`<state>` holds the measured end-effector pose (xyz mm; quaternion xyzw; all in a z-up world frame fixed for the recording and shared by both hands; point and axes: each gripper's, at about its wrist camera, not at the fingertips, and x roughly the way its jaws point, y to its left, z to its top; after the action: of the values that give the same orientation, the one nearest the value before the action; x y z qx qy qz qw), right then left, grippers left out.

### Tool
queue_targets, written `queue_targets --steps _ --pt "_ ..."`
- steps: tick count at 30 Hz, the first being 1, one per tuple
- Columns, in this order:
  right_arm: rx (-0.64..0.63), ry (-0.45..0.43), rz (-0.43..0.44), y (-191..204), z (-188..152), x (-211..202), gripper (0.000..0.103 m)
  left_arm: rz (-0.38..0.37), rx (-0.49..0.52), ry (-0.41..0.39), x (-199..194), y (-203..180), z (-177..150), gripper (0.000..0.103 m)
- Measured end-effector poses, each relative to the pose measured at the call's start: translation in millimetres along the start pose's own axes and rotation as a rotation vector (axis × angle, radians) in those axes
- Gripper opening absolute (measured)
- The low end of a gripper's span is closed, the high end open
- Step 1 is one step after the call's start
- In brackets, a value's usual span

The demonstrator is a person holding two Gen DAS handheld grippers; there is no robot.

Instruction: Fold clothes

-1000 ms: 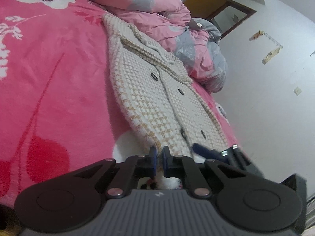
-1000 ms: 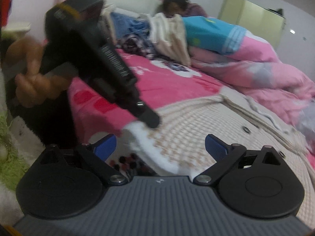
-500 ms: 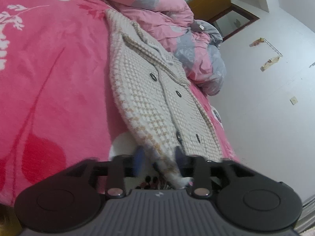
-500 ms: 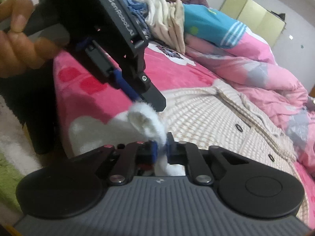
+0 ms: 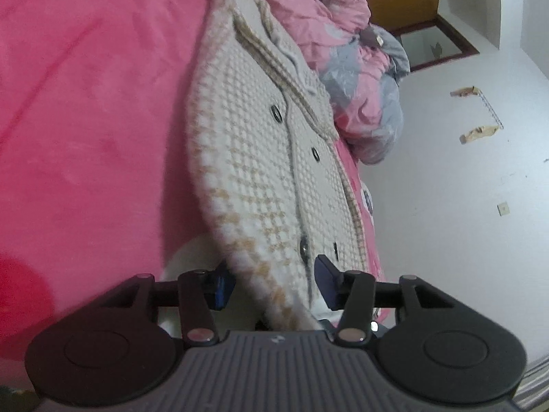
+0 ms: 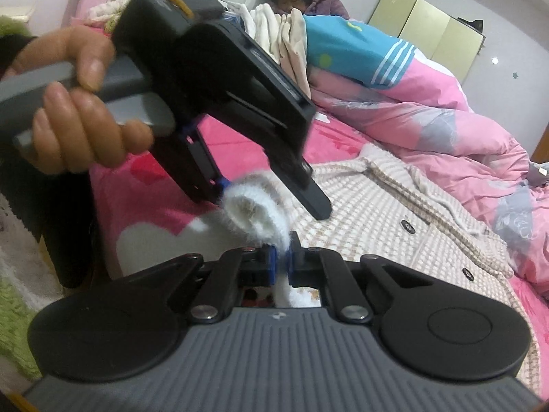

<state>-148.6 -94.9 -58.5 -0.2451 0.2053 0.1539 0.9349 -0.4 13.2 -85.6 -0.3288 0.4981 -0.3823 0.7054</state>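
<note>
The right hand-held gripper [image 6: 281, 262] is clamped on the fuzzy hem of the knit cardigan [image 5: 260, 158], which lies on the pink bed [image 5: 85, 120]. The left hand-held gripper [image 5: 274, 279] is spread wide around the hem; its own body hides the hem's end at lower centre.

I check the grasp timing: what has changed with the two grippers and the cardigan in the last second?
The right gripper, open a second ago, has shut on the knitted cardigan hem. The left gripper, shut before, has opened around the same hem and lifted with it. The cardigan body stays flat on the pink bed.
</note>
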Motion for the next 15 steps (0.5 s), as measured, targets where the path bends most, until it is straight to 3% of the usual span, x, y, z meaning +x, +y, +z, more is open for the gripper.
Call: queue_targets --steps 6,15 --pt "0.021 0.000 0.009 -0.5 0.5 -0.1 0.005 0.016 0.003 0.026 13.6 -0.3 -1.0 0.042" --pt "0.112 -0.009 0.043 -6.1 -3.1 -6.4 0.007 0.011 0.022 0.029 11.0 5.0 -2.3 0.040"
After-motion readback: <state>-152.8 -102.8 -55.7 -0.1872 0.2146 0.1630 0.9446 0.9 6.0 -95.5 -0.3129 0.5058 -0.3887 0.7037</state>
